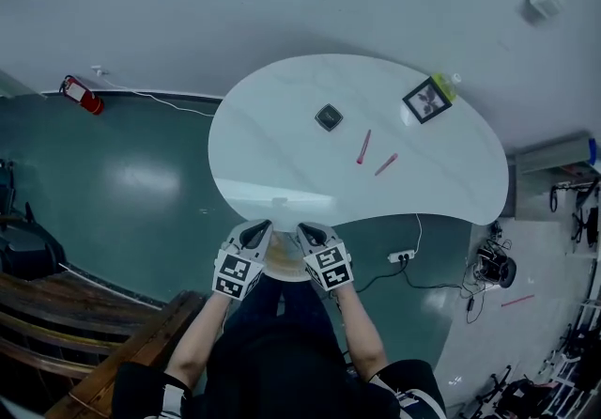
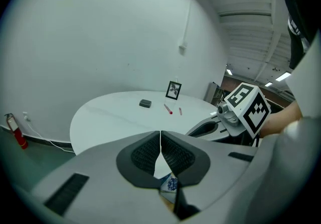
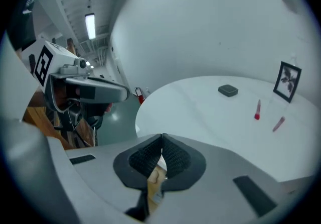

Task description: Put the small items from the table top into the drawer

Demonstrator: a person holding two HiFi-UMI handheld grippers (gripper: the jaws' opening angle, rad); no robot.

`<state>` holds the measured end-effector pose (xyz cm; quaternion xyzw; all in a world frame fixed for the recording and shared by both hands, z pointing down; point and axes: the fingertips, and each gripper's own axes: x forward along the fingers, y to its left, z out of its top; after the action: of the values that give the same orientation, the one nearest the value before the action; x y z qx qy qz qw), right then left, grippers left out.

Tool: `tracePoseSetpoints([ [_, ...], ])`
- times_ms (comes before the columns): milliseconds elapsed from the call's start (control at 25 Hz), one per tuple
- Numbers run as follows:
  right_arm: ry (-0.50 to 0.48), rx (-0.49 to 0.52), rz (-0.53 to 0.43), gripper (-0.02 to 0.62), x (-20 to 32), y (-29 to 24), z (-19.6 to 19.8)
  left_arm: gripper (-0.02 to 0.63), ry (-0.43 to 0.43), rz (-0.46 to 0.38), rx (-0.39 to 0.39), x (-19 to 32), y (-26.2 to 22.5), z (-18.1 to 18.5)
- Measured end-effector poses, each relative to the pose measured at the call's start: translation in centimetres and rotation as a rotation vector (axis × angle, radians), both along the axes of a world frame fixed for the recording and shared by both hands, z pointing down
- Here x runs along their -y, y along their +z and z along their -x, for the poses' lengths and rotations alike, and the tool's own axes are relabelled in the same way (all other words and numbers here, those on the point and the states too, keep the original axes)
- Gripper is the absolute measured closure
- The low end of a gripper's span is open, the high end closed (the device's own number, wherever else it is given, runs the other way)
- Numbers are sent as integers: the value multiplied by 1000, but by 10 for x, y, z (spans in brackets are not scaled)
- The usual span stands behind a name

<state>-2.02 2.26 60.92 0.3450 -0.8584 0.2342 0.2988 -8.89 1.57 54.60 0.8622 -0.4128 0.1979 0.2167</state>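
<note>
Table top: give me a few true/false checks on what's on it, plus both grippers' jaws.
1. The left gripper and the right gripper both have their jaws together with nothing between the pads. True.
2. The picture frame lies flat at the middle of the table. False: it stands upright near the far edge, to the right.
3. A red pen and a pink pen lie near each other, not touching. True.
4. The dark square item sits in the left gripper. False: it lies on the table, away from both grippers.
</note>
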Motion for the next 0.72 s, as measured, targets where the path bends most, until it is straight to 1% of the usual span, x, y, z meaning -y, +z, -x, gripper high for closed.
tracePoseSetpoints([
  [160, 59, 19, -62, 565, 12, -30, -1, 584, 27, -33, -9, 6, -14, 2],
  [320, 94, 23, -112, 565, 14, -47, -9, 584, 57, -58, -21, 9, -25, -6],
  [560, 130, 50, -144, 565, 1, -68, -32, 584, 80, -75, -19, -2, -41, -28],
  [720, 140, 70, -153, 565, -12, -76, -47, 584, 76, -76, -22, -16, -46, -42],
])
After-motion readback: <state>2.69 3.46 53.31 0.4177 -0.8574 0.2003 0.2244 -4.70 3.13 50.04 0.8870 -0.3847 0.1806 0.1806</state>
